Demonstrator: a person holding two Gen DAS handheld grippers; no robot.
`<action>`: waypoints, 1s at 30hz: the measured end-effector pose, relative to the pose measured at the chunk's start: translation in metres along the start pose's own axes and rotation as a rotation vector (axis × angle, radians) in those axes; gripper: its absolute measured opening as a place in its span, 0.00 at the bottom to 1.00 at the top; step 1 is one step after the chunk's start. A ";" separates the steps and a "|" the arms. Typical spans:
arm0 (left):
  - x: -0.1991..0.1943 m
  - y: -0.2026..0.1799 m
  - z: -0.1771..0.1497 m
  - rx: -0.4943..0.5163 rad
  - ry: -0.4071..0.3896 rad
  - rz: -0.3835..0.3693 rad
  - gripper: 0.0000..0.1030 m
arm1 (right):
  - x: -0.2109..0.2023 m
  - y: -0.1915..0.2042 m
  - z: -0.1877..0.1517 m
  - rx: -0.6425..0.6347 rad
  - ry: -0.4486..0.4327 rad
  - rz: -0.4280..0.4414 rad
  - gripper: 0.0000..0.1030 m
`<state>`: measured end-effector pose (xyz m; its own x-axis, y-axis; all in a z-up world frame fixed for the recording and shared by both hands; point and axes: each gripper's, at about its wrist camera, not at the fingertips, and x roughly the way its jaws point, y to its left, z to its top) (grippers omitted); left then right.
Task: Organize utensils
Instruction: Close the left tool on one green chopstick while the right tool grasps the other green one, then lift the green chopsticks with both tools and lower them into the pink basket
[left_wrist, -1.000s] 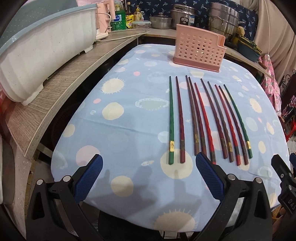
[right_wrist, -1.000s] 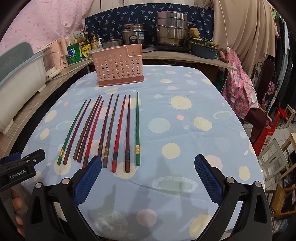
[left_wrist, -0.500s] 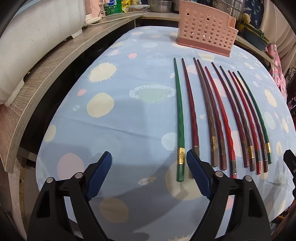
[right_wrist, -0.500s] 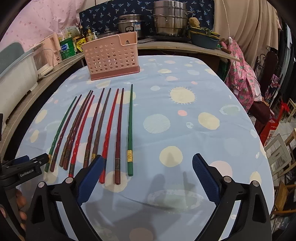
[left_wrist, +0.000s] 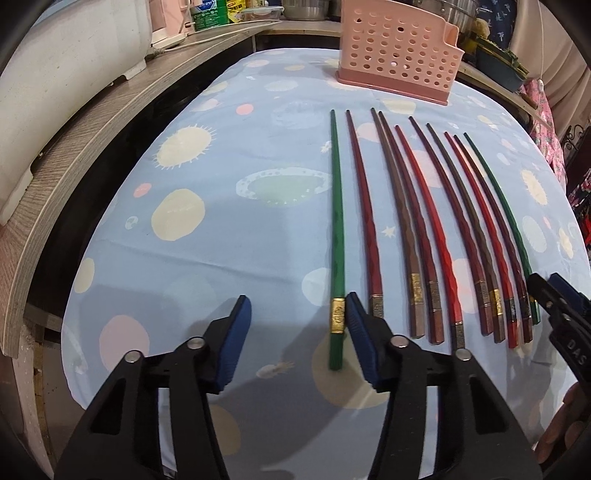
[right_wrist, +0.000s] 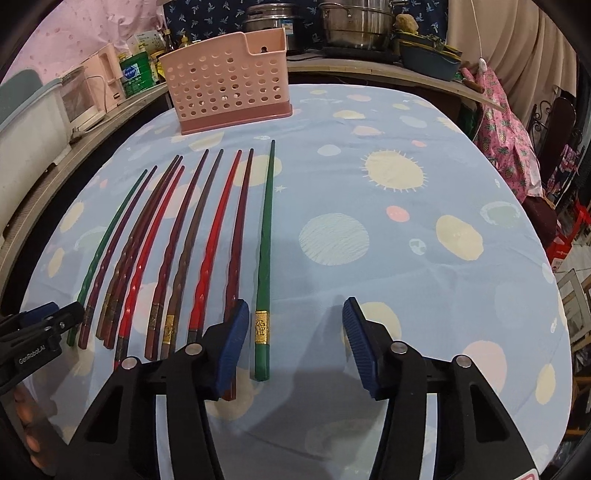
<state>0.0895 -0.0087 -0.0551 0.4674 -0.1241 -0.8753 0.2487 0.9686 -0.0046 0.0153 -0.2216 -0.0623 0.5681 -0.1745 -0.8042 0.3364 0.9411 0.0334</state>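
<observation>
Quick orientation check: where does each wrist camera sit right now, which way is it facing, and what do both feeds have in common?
Left wrist: low over the table's near edge, facing the pink basket; open left claw straddles the leftmost green chopstick; right claw tip shows.
Right wrist: same edge, farther right, facing the same way; open right claw straddles the rightmost green chopstick; left claw and fingers show.
Shared: chopstick row, basket, spotted tablecloth.
</observation>
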 end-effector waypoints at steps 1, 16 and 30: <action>0.000 -0.001 0.001 0.003 -0.001 -0.002 0.39 | 0.001 0.001 0.000 -0.012 -0.007 -0.005 0.46; 0.000 0.001 0.006 -0.013 0.021 -0.062 0.07 | 0.000 0.005 0.000 -0.060 -0.016 0.006 0.07; -0.024 -0.001 0.006 -0.003 -0.014 -0.051 0.06 | -0.025 -0.001 0.007 -0.020 -0.046 0.033 0.07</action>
<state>0.0836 -0.0079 -0.0311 0.4660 -0.1764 -0.8670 0.2697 0.9616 -0.0507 0.0062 -0.2202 -0.0385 0.6126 -0.1556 -0.7750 0.3021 0.9521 0.0476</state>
